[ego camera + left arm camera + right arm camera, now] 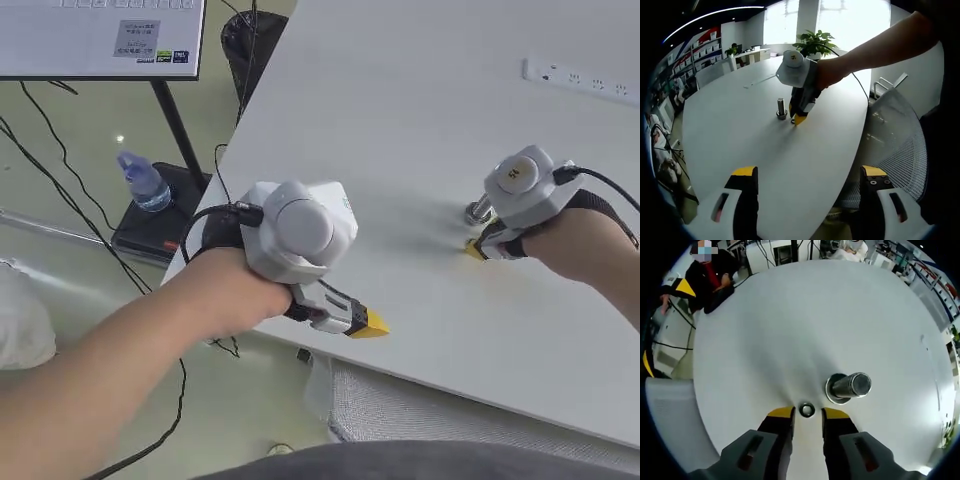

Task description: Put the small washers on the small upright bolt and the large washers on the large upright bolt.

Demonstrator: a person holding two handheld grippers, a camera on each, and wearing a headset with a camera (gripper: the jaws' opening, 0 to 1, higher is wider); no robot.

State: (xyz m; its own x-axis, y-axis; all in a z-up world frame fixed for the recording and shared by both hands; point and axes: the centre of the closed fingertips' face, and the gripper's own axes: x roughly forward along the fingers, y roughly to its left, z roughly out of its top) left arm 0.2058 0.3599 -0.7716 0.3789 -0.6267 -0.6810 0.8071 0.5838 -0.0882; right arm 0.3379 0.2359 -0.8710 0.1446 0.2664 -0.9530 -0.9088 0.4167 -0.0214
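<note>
Closest to my headset is my left gripper, held in my left hand over the near edge of the white table, close to its left corner. Its own view shows my two yellow-tipped jaws spread wide with only bare table top between them, and its tips hang above the surface without touching it. Further along the near edge, toward the right side of the table, my right gripper points down with its tips at the surface. Seen from the right gripper view, these jaws stand narrow but not closed, and a small washer lies flat on the table exactly between the two tips; a thin gap shows on each side of it, so I am not pinching it. Just beyond the washer, slightly to one side, the upright bolt stands on the table, apart from the washer and from my jaws. A flat ring sits around its foot; whether that is a washer or the bolt's own base I cannot tell. A power strip lies near the table's far right edge.
</note>
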